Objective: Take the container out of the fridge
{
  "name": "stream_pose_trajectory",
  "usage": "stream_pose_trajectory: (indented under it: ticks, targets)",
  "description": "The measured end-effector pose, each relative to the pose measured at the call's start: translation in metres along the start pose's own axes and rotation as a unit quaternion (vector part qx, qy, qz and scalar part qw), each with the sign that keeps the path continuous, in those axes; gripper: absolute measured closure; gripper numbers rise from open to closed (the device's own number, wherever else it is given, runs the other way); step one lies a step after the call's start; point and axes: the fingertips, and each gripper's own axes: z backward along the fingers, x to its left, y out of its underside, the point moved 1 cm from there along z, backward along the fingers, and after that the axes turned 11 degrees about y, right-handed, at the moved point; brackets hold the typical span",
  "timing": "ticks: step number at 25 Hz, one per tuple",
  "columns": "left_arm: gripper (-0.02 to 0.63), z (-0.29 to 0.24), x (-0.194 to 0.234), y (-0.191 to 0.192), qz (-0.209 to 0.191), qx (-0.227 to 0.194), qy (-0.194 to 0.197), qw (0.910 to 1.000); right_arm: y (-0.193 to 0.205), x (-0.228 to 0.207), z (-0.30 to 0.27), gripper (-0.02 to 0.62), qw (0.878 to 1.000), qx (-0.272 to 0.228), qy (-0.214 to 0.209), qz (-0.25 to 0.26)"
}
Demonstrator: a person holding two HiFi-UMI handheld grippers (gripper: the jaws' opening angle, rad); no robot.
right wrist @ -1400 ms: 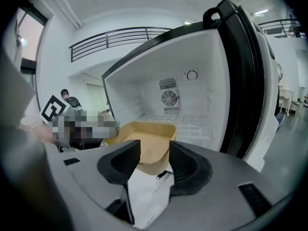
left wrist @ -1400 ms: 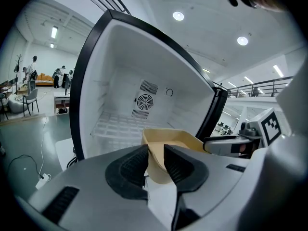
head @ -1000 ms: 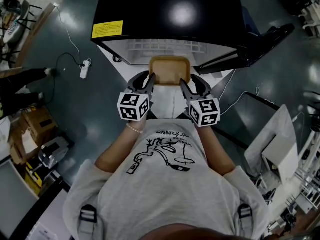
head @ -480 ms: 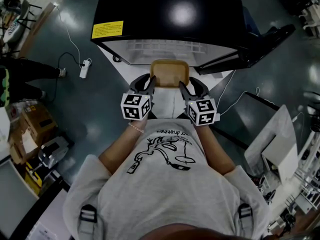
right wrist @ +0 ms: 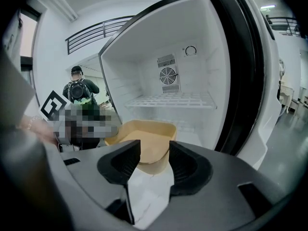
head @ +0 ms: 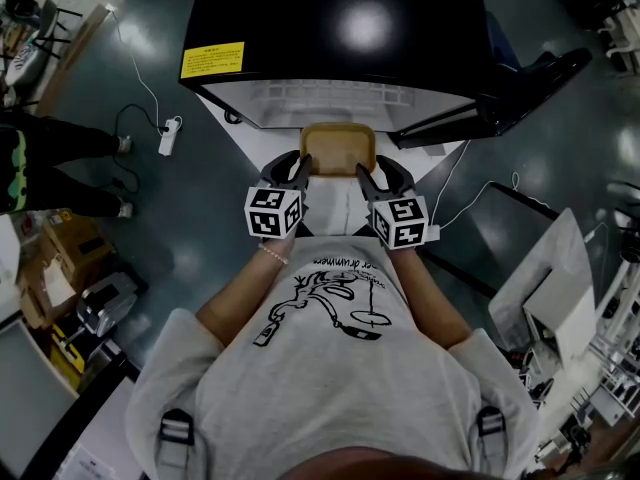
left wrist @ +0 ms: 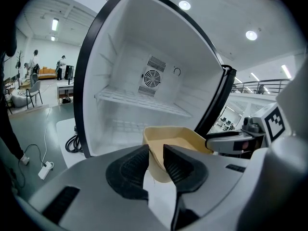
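A shallow tan container (head: 338,146) hangs just in front of the open fridge (head: 330,28), carried between both grippers. My left gripper (head: 300,164) is shut on its left wall; in the left gripper view the wall (left wrist: 158,160) runs between the dark pads, with the tray's hollow (left wrist: 175,141) beyond my left gripper (left wrist: 155,152). My right gripper (head: 366,174) is shut on the right side; in the right gripper view my right gripper (right wrist: 154,150) pinches the near corner of the container (right wrist: 144,131). The fridge interior (left wrist: 144,81) holds only a white wire shelf (left wrist: 139,101).
The fridge door (head: 500,98) stands swung open to the right. A power strip (head: 170,136) with its cable lies on the floor at left. A passer-by's legs (head: 50,168) and cardboard boxes (head: 70,253) are further left. A white panel (head: 555,288) leans at right.
Both grippers and the container have sunk a little and drawn slightly together in the head view. A passer-by has walked further into view at the left edge.
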Motion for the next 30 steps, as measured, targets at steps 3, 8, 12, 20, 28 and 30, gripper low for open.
stream_pose_trajectory:
  ticks: [3, 8, 12, 20, 28, 30]
  targets:
    - [0.503, -0.002, 0.003, 0.004, 0.003, 0.004, -0.001, 1.0000, 0.005, 0.001, -0.003, 0.394, 1.000, 0.005, -0.001, 0.000]
    - [0.506, -0.005, 0.004, 0.011, 0.007, 0.008, -0.001, 0.9999, 0.013, -0.001, -0.006, 0.394, 1.000, 0.013, -0.001, -0.001]
    - [0.506, -0.008, 0.005, 0.017, 0.008, 0.013, 0.000, 0.9999, 0.021, -0.002, -0.009, 0.394, 1.000, 0.021, 0.001, 0.000]
    - [0.509, -0.015, 0.009, 0.031, 0.015, 0.026, 0.000, 0.9996, 0.036, -0.003, -0.016, 0.394, 0.999, 0.034, 0.001, 0.001]
    - [0.511, -0.022, 0.014, 0.046, 0.019, 0.040, -0.004, 0.9990, 0.048, -0.005, -0.023, 0.394, 0.999, 0.048, 0.000, 0.005]
    - [0.511, -0.023, 0.015, 0.048, 0.019, 0.042, -0.003, 0.9989, 0.051, -0.004, -0.024, 0.394, 0.999, 0.051, -0.001, 0.007]
